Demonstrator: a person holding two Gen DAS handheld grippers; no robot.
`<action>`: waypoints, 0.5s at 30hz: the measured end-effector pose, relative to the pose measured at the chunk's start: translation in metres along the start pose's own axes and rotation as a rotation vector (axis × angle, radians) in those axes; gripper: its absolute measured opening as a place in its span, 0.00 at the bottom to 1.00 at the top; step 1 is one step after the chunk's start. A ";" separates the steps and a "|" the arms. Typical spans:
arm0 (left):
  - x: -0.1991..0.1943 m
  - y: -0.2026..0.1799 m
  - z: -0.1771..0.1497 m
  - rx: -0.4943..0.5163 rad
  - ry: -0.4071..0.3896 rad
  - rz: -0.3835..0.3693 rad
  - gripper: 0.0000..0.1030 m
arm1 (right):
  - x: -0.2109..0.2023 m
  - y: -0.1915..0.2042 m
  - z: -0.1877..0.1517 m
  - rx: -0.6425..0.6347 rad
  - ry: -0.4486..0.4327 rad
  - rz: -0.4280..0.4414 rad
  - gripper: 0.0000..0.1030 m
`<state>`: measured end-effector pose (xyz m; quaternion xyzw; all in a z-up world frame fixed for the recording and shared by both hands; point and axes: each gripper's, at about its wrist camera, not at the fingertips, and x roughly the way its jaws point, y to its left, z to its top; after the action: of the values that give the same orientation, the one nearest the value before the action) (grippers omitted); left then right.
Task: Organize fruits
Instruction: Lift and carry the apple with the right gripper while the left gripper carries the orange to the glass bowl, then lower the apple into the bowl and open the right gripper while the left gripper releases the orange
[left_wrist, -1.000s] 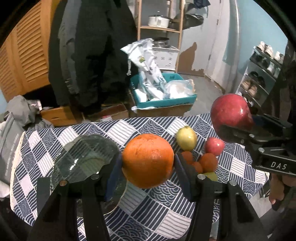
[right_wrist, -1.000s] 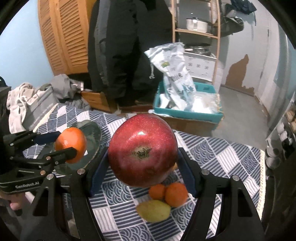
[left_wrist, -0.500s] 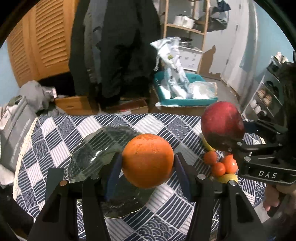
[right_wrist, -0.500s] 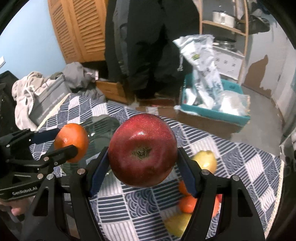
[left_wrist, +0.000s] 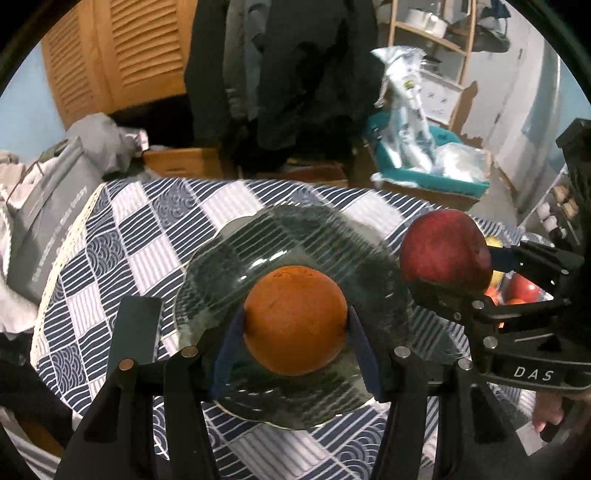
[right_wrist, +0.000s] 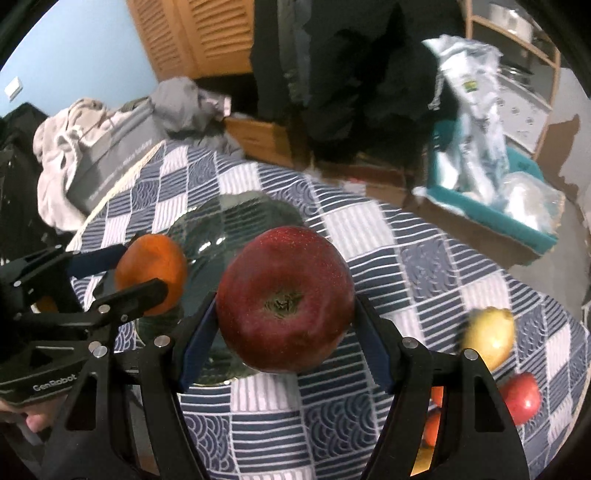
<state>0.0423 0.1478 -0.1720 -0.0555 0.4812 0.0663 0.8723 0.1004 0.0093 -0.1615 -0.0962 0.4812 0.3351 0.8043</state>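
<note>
Blue and white checked cloth (left_wrist: 155, 236) covers the table, with a glass plate (left_wrist: 321, 236) on it. Over the plate, the left gripper (left_wrist: 295, 325) is clamped on an orange (left_wrist: 295, 319). Beside it the right gripper (right_wrist: 284, 306) grips a red apple (right_wrist: 284, 304), while a pear (right_wrist: 489, 336) lies on the cloth.

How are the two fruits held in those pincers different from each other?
The orange is orange with a dull, matte skin; the apple is dark red, speckled and shinier. The apple looks the bigger of the two. The orange sits in the left gripper, over the glass plate; the apple sits in the right gripper, at the plate's edge. Both are round and clamped above the table.
</note>
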 end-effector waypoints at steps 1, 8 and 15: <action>0.002 0.002 -0.001 0.000 0.006 0.006 0.57 | 0.004 0.002 0.001 -0.006 0.009 0.000 0.70; 0.023 0.022 -0.016 -0.019 0.071 0.039 0.57 | 0.037 0.017 0.002 -0.042 0.071 0.013 0.70; 0.034 0.032 -0.025 -0.026 0.109 0.060 0.57 | 0.062 0.024 -0.006 -0.070 0.138 0.016 0.70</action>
<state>0.0341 0.1772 -0.2151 -0.0559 0.5285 0.0953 0.8417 0.1001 0.0519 -0.2126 -0.1435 0.5242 0.3508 0.7626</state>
